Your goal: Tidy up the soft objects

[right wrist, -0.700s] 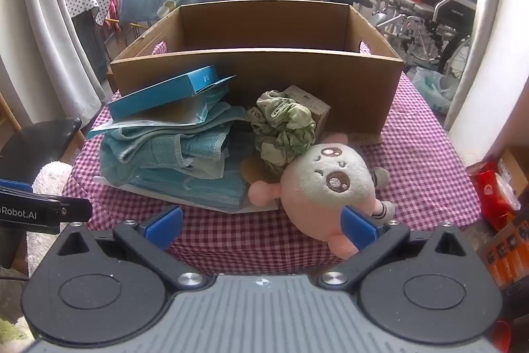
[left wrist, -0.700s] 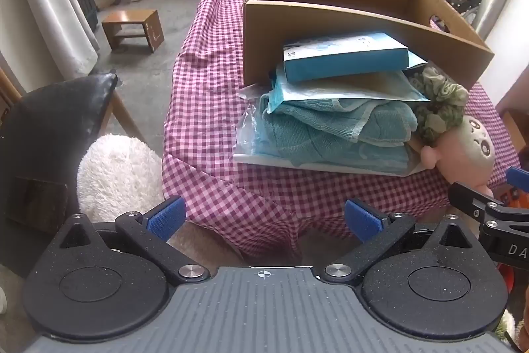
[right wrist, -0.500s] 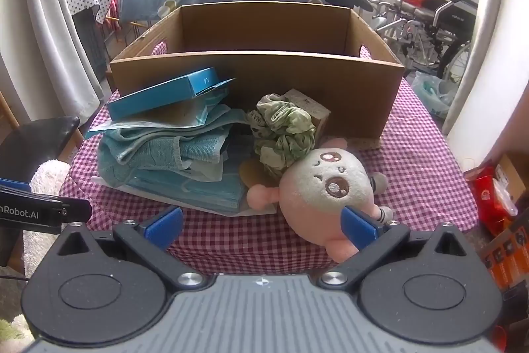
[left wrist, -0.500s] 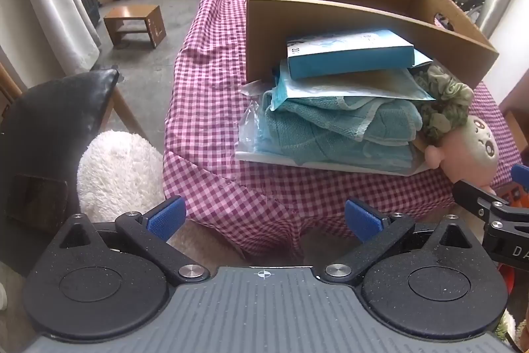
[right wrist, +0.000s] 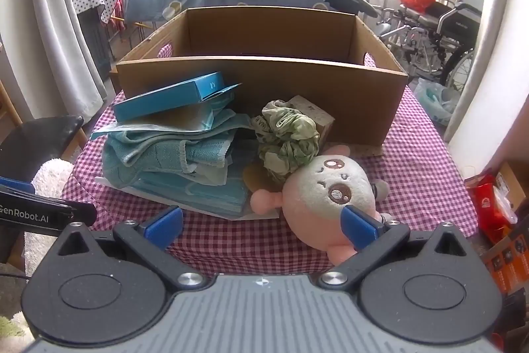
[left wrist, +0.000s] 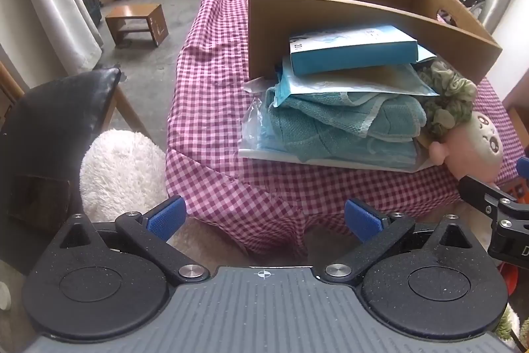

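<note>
A pile of folded teal towels [left wrist: 344, 128] [right wrist: 165, 154] lies on the checked table, with a blue flat box [left wrist: 353, 52] [right wrist: 172, 95] and plastic-wrapped packs on top. To its right sit a green crumpled cloth [right wrist: 287, 138] [left wrist: 449, 98] and a pink plush toy [right wrist: 327, 197] [left wrist: 476, 151]. Behind them stands an open cardboard box [right wrist: 264, 78] [left wrist: 363, 12]. My left gripper [left wrist: 264, 219] hangs open below the table's near edge, holding nothing. My right gripper [right wrist: 263, 224] is open at the front edge, its right finger in front of the plush.
The pink checked tablecloth [left wrist: 211, 95] drapes over the table's left edge. A black chair [left wrist: 49, 128] with a white fluffy cushion [left wrist: 122, 171] stands at the left, a small wooden stool [left wrist: 135, 22] beyond. A wheelchair [right wrist: 439, 32] and red packages [right wrist: 489, 204] are on the right.
Both views have crept slightly nearer to the pile, and the plush sits lower in the right wrist view. Both grippers have stayed open.
</note>
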`<state>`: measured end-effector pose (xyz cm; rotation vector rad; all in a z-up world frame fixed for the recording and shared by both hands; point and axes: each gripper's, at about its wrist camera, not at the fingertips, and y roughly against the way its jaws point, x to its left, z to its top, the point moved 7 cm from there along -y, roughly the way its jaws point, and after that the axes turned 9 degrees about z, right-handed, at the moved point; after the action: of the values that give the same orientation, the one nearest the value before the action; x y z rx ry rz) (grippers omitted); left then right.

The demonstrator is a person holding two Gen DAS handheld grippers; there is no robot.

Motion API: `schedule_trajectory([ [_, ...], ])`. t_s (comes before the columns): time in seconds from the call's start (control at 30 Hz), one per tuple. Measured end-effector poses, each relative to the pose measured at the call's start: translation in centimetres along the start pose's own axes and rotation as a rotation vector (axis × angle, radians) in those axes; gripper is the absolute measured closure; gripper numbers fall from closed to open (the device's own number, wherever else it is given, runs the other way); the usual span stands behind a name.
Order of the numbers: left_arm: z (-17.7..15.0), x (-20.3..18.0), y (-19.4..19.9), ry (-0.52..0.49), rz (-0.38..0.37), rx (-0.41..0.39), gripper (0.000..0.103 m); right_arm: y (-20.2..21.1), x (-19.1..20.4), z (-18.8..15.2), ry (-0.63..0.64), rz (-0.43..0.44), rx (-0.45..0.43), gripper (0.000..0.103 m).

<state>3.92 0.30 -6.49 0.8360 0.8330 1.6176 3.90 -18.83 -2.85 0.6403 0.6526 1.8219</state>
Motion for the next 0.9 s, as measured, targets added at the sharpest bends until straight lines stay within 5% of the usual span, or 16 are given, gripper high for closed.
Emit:
schedule_trajectory([
  [0.9,0.21,0.17,0.1,-0.006,0.019,-0.005,0.0,-0.27,0.11,0.16,0.0,0.016,0.006,0.0],
])
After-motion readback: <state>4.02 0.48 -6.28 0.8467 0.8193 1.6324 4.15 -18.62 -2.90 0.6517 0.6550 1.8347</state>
